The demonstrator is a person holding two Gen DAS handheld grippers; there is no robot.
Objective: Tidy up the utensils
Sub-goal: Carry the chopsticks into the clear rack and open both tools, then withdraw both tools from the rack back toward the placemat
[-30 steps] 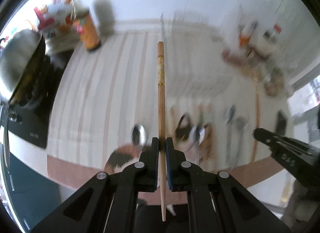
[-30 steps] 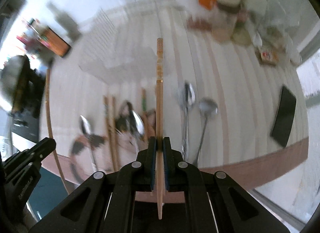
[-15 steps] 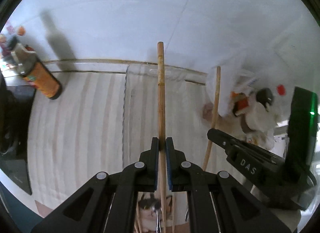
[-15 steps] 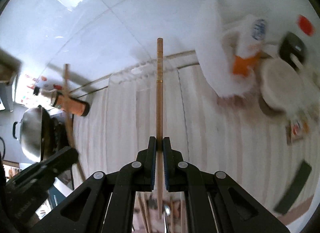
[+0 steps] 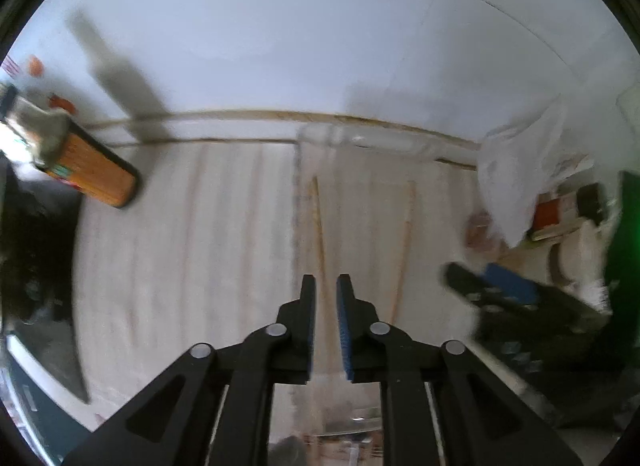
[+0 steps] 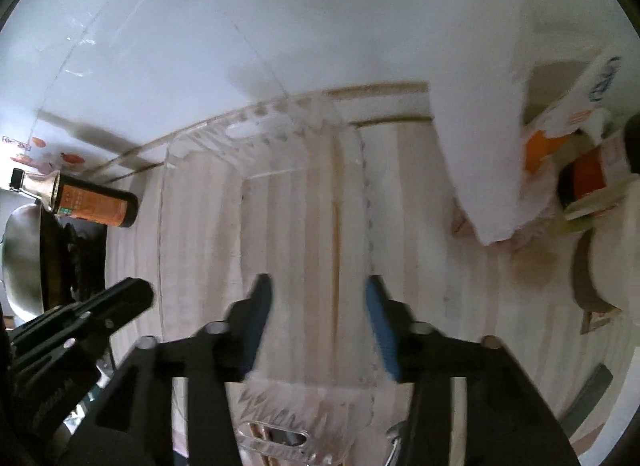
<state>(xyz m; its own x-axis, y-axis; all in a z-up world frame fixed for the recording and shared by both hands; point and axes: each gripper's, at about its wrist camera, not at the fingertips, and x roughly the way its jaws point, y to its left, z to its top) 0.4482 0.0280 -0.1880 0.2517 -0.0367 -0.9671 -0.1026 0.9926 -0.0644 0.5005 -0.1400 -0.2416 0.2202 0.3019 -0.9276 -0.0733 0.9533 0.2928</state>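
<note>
A clear plastic organizer tray (image 6: 200, 169) lies on the striped mat; its far rim also shows in the left wrist view (image 5: 360, 137). Two wooden chopsticks lie inside it, one (image 5: 319, 225) ahead of my left gripper and one (image 5: 404, 242) to its right. The right wrist view shows a chopstick (image 6: 336, 246) lying in the tray between my fingers. My left gripper (image 5: 326, 286) is slightly open and empty above the tray. My right gripper (image 6: 316, 286) is wide open and empty above the tray. Each gripper shows in the other's view (image 5: 500, 298) (image 6: 92, 306).
An orange-labelled bottle (image 6: 92, 201) stands at the left by a stove with a pan (image 6: 20, 258). White bags and food packages (image 6: 560, 153) crowd the right side. A dark flat object (image 6: 588, 398) lies at the mat's right. Utensils (image 6: 280, 436) show near the tray's front edge.
Both grippers have opened and let go of their chopsticks, which now lie in the tray. Before, each gripper held one chopstick over the tray.
</note>
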